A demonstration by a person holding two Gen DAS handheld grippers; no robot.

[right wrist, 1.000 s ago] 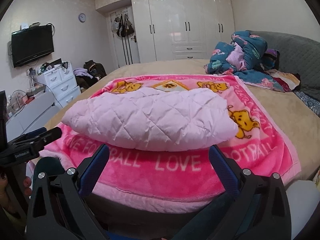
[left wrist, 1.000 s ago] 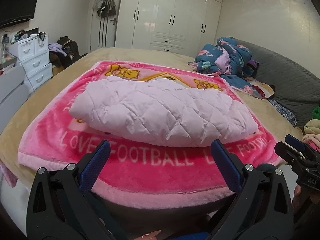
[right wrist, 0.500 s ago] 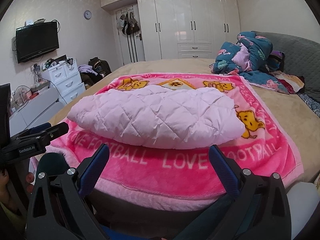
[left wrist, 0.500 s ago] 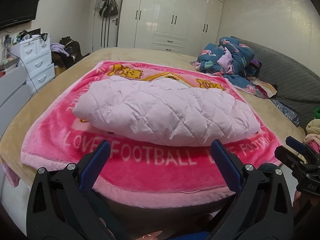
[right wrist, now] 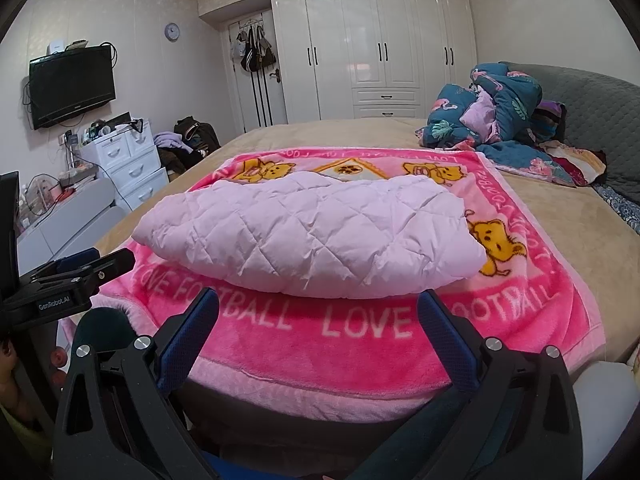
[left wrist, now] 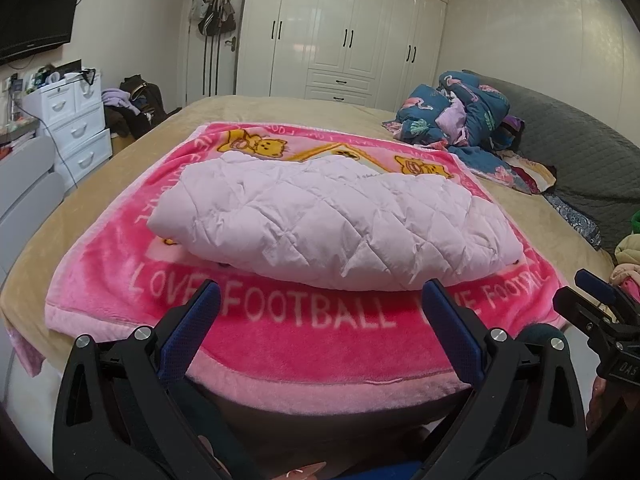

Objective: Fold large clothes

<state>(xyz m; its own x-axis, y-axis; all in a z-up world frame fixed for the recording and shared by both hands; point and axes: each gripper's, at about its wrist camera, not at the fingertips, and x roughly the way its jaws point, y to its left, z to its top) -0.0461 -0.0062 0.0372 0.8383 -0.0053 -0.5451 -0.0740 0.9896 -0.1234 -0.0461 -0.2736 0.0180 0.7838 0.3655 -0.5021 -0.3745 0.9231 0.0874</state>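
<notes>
With both the left gripper (left wrist: 320,308) and right gripper (right wrist: 318,312) spread wide and holding nothing, the puffy folded jacket (left wrist: 332,220) at frame centre could spring open on the slick pink blanket (left wrist: 304,344).

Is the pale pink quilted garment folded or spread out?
Folded: the quilted garment lies as a thick, compact bundle with rounded doubled edges on the pink blanket.
</notes>
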